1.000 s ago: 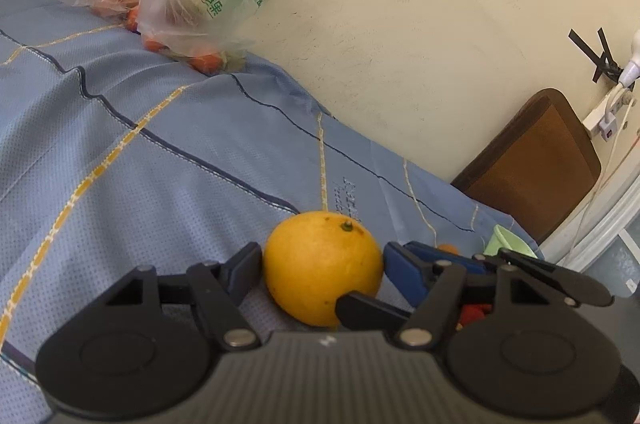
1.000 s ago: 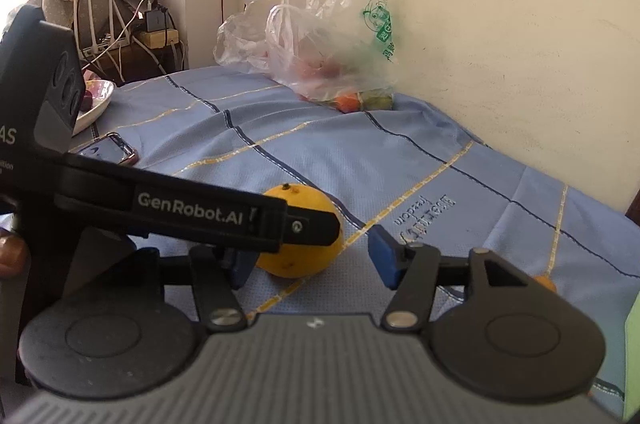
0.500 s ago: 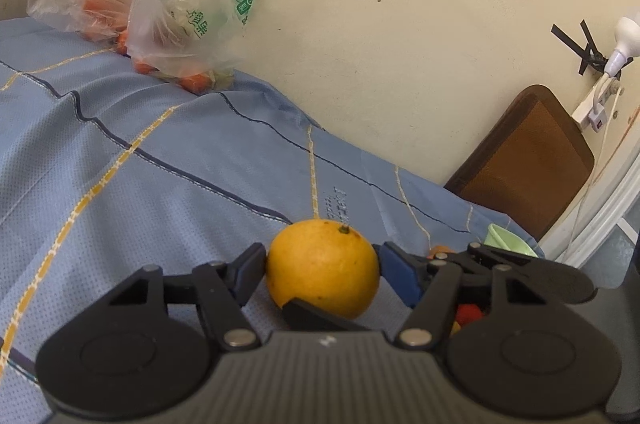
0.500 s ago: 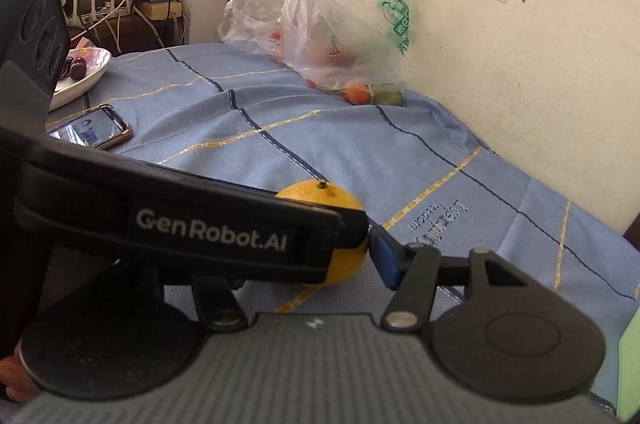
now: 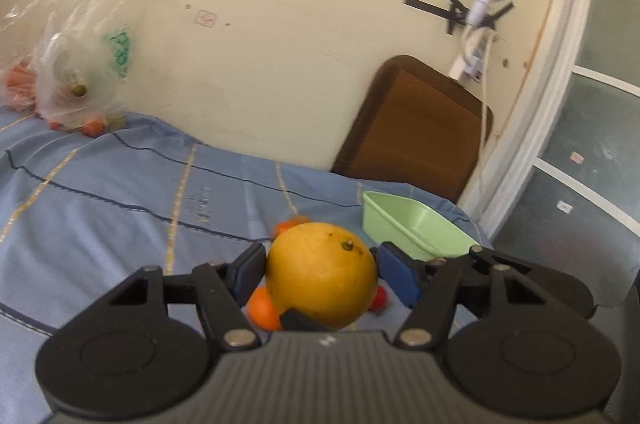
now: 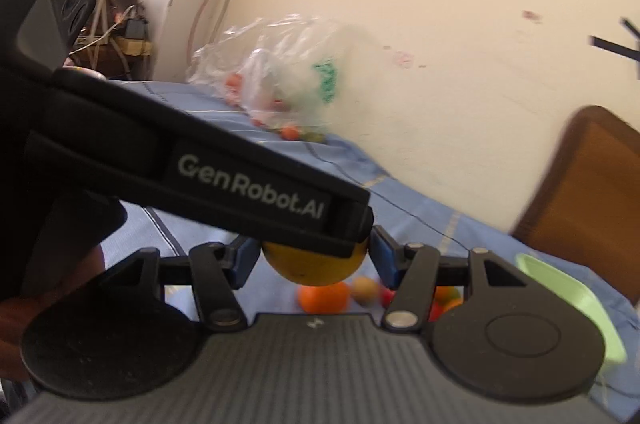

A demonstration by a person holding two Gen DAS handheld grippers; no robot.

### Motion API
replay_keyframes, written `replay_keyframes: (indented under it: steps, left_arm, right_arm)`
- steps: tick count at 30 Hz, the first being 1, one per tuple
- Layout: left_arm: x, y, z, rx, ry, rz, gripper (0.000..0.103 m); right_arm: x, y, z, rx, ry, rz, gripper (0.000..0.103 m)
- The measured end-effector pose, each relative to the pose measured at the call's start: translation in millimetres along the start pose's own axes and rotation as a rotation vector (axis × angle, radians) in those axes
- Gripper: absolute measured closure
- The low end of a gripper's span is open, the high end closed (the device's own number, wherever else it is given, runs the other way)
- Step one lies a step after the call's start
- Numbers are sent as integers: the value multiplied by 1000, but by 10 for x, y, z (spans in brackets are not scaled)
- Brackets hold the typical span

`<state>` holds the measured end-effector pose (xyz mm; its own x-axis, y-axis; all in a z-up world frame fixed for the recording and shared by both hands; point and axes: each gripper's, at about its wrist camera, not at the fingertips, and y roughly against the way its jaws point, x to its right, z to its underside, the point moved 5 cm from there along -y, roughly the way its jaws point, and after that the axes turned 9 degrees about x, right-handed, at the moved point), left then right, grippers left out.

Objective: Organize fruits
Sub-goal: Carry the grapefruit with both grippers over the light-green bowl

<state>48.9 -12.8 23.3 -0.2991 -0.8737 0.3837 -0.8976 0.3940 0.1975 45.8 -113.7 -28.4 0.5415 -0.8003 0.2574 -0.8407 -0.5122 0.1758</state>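
Left wrist view: we see one large orange (image 5: pixel 322 274) clamped between the two blue pads (image 5: pixel 249 274) of the left gripper (image 5: pixel 323 274), whose jaws have just been closing on it, and it is lifted above the blue tablecloth (image 5: pixel 100 200). Below it lie three small fruits, two orange and one red. One green tray (image 5: pixel 416 228) stands just beyond. In the right wrist view, the right gripper (image 6: pixel 316 261) stands apart and holds nothing. One plastic bag (image 6: pixel 280 80) of fruits leans at the wall.
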Motion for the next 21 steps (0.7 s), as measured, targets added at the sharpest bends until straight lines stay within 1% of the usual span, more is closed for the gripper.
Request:
replay_keyframes:
  steps: [2, 6, 9, 11, 14, 16, 17, 19, 21]
  left_arm:
    - [236, -50, 66, -19, -35, 51, 41]
    - [622, -181, 271, -83, -82, 147, 41]
    - [810, -263, 405, -125, -107, 193, 41]
    - [891, -324, 489, -153, -118, 200, 41]
    - [902, -372, 571, -186, -117, 194, 41]
    - [879, -374, 586, -195, -108, 186, 41]
    - [869, -368, 586, -191, -111, 177, 39]
    - [821, -352, 566, -193, -115, 165, 38]
    - [781, -350, 554, -213, -103, 169, 38]
  right_arm:
    - [174, 155, 105, -21, -42, 50, 41]
    - [520, 363, 369, -89, -141, 122, 41]
    - [715, 438, 545, -129, -192, 166, 42]
    - [807, 439, 621, -140, -208, 178, 42]
    - [888, 418, 703, -153, -200, 186, 42]
    - [841, 333, 726, -171, -191, 182, 42]
    - [822, 350, 744, -168, -192, 185, 41]
    - [804, 357, 729, -157, -180, 189, 41]
    - [829, 362, 718, -143, -185, 186, 41]
